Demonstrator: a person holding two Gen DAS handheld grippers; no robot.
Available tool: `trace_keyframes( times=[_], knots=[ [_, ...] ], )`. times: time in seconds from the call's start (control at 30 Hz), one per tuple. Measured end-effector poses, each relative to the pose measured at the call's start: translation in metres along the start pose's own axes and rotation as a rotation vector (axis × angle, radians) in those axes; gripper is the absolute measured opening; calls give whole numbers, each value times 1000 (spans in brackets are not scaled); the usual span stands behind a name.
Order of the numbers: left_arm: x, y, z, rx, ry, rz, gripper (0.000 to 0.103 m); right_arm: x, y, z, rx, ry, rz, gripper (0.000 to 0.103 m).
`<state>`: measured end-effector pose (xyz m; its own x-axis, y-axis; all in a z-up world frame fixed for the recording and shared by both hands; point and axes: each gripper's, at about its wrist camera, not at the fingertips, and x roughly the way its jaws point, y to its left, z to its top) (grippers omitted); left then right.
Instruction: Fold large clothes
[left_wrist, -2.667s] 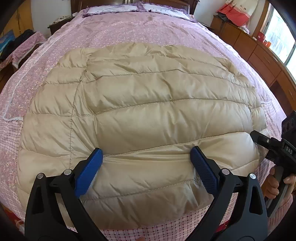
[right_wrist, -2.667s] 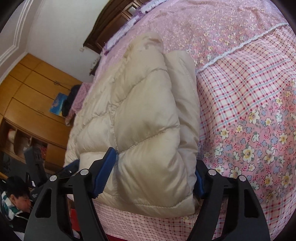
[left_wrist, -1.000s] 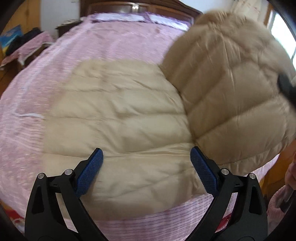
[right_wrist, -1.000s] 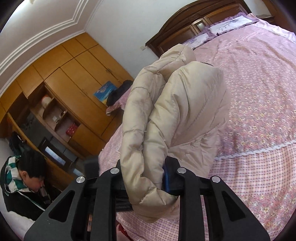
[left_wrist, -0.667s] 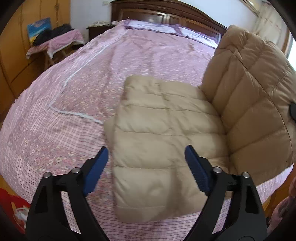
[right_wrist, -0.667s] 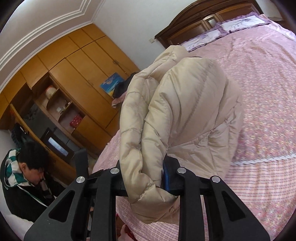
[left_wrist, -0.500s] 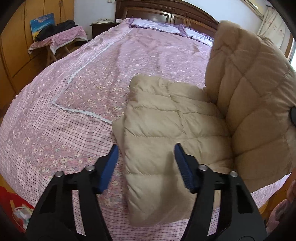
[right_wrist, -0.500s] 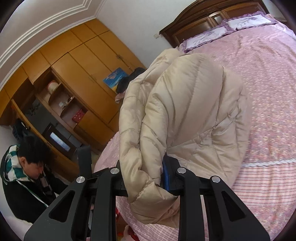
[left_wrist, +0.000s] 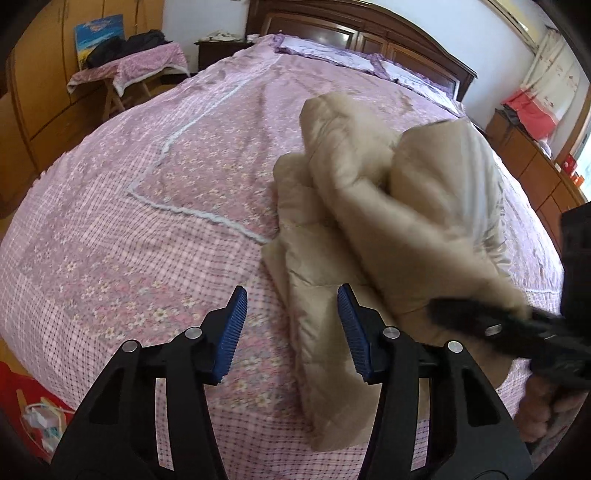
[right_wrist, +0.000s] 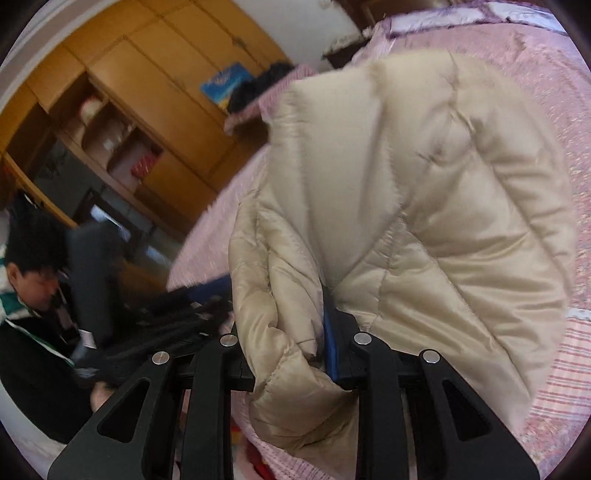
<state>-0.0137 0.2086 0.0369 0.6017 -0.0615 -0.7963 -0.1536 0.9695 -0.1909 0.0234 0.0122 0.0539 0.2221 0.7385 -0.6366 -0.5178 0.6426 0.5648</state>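
Note:
A beige quilted down jacket (left_wrist: 388, 206) lies on the pink floral bedspread (left_wrist: 129, 240), its right half lifted and carried over the left half. My right gripper (right_wrist: 291, 332) is shut on a bunched edge of the jacket (right_wrist: 424, 206), which fills the right wrist view; it also shows as a dark blur (left_wrist: 517, 332) in the left wrist view. My left gripper (left_wrist: 291, 325) hovers over the jacket's near left edge with its jaws closing. That edge and the bedspread lie below the gap, and the blue pads (left_wrist: 236, 325) touch nothing.
A dark wooden headboard (left_wrist: 369, 33) and pillows (left_wrist: 325, 55) stand at the far end of the bed. A small cloth-covered table (left_wrist: 125, 70) and wooden wardrobes (right_wrist: 147, 110) are on the left. A person (right_wrist: 33, 295) is beside the bed. Red items (left_wrist: 22, 398) lie on the floor.
My left gripper has slid left to the jacket's left edge and its jaws have narrowed. My right gripper has swung the lifted half of the jacket over and lower.

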Motion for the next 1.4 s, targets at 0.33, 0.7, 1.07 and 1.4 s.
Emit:
trace_keyframes(
  times=[0.33,0.7,1.07,1.4],
  knots=[
    [-8,22,-4,-46,-15,17,51,3,1,-10,-12,-4,13,38],
    [-36,7,10,2,-64,-1,61,-65,22,-24,-74,-131,11,62],
    [-46,-46,44,65,-66,-173,75,-107,-60,-38,146,-308,-200,65],
    [5,-85,68,75,19,-251,69,-88,-142,-49,373,-281,-183,65]
  ],
)
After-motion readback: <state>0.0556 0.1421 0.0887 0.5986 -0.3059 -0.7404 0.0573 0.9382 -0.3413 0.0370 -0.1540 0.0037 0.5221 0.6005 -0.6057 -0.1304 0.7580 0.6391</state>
